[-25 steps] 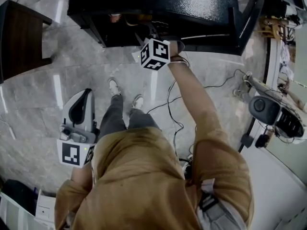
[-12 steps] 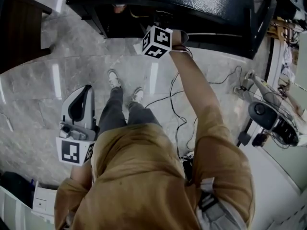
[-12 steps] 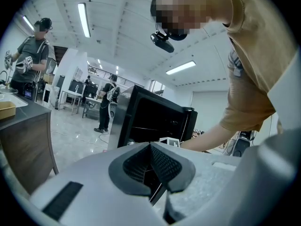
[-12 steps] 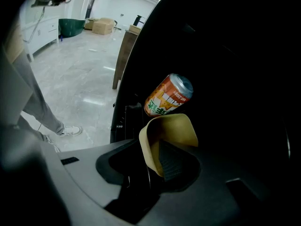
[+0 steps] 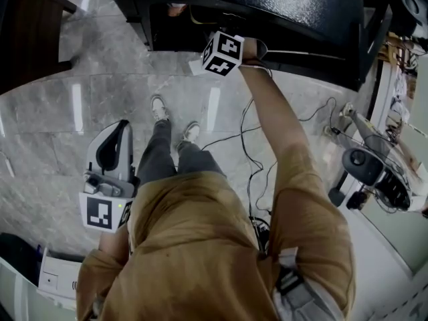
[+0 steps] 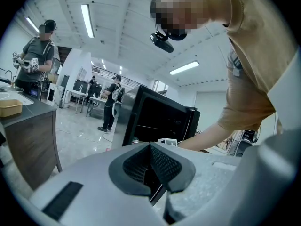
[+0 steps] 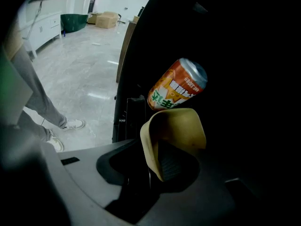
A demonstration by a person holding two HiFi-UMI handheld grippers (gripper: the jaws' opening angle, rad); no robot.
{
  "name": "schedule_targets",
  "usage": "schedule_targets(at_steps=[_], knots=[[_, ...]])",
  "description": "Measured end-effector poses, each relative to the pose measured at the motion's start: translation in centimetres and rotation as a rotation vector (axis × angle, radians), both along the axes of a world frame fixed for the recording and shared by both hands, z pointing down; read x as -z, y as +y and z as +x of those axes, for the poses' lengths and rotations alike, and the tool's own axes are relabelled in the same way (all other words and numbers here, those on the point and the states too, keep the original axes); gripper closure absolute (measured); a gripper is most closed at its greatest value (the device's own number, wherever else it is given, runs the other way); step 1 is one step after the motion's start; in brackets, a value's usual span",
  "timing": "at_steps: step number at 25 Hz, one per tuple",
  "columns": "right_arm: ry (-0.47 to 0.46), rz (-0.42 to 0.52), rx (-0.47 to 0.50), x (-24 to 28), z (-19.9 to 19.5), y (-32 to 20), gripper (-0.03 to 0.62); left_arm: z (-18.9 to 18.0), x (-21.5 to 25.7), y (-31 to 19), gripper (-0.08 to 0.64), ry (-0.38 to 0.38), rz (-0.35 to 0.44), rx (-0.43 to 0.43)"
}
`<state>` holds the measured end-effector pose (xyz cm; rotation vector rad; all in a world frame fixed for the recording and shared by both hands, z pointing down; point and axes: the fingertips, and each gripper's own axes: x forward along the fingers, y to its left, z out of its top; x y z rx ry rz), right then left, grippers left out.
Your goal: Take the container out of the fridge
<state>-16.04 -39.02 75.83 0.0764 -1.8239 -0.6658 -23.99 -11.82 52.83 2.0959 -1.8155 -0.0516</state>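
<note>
my right gripper [image 7: 149,160] pinches the wall of the tan plastic container [image 7: 178,125] inside the black fridge [image 5: 281,2], with an orange drinks can [image 7: 177,91] just behind it. my left gripper [image 6: 151,164] is pressed together, empty.

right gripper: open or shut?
Shut on the beige container: right gripper has its wall between the jaws, near the orange can.
</note>
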Motion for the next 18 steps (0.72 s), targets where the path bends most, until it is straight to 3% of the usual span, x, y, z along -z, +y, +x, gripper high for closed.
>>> schedule_targets(at_steps=[8, 18], knots=[[0.046, -0.015, 0.019, -0.7, 0.2, 0.1, 0.553, -0.1, -0.7, 0.3, 0.56, 0.006, -0.011, 0.009], [0.014, -0.01, 0.051, 1.3, 0.1, 1.7, 0.572, 0.7, 0.2, 0.2, 0.561, 0.007, 0.004, -0.013]])
